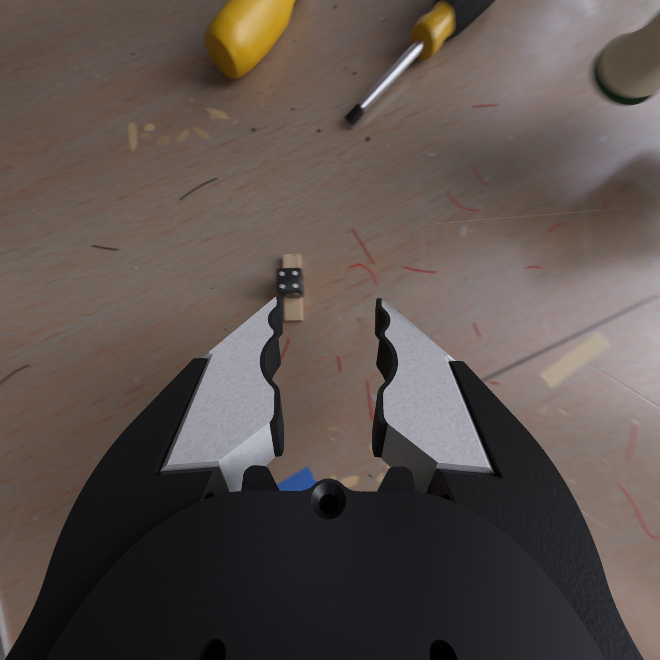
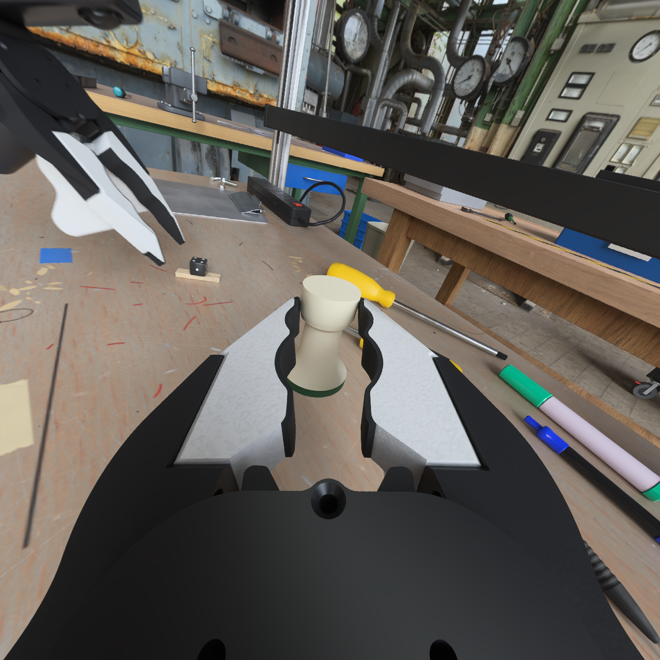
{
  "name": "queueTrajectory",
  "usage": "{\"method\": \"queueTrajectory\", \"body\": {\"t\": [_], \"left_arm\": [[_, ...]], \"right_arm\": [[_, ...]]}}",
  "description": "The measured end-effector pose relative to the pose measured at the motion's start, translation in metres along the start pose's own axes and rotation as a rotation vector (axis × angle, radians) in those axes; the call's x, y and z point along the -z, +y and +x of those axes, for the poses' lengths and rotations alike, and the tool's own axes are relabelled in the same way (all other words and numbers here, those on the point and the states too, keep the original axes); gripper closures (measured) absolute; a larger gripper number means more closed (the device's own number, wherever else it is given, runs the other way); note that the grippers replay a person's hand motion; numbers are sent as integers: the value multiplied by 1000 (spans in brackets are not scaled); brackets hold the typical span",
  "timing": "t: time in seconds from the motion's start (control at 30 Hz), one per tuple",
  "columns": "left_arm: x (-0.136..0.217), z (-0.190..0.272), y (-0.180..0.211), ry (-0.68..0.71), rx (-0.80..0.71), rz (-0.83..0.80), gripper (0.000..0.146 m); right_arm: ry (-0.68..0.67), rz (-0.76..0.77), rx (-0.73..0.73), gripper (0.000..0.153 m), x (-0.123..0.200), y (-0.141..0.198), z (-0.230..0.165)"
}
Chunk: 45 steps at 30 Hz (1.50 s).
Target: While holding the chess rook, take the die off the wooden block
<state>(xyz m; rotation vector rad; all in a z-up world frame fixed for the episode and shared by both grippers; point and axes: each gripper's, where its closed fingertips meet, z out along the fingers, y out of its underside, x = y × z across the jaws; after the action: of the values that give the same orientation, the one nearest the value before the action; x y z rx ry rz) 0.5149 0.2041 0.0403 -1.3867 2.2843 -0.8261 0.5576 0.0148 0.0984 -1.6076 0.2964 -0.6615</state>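
A small black die with white pips sits on a thin pale wooden block on the workbench. My left gripper is open and empty, above the bench, with the die just ahead of its left fingertip. In the right wrist view the die and block lie at the left, with the left gripper hovering just left of them. My right gripper is shut on a cream chess rook with a green base, held off the bench. The rook also shows in the left wrist view.
A yellow-handled screwdriver and another yellow handle lie beyond the die. In the right wrist view a screwdriver, a green-capped marker and a blue pen lie right, near the bench edge. A power strip and metal sheet sit at the back.
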Motion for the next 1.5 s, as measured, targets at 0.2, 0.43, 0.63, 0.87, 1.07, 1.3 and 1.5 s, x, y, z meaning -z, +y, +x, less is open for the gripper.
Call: {"method": "queueTrajectory", "body": {"t": [0.2,0.43,0.63,0.87,1.07,1.3,1.5], "left_arm": [[-20,-17,-1,-50,22,-30,112],[-29,-25,0,-48,39,-62,111],[-35,-23,1,-22,36,-100,117],[-34,-24,3,-39,38,-117,127],[-18,-23,-1,-83,37,-21,130],[20,-11,-5,-109,31,119,130],[46,17,-9,-60,13,227,130]], "right_arm": [[-1,0,-5,120,0,0,0],[-3,-2,-10,120,-1,1,1],[-3,-2,-9,120,-1,1,1],[-5,-5,-3,120,-1,1,0],[-7,-4,-3,120,-2,1,-1],[-12,-3,1,120,-2,1,-1],[-9,-1,15,120,-1,0,-2]]}}
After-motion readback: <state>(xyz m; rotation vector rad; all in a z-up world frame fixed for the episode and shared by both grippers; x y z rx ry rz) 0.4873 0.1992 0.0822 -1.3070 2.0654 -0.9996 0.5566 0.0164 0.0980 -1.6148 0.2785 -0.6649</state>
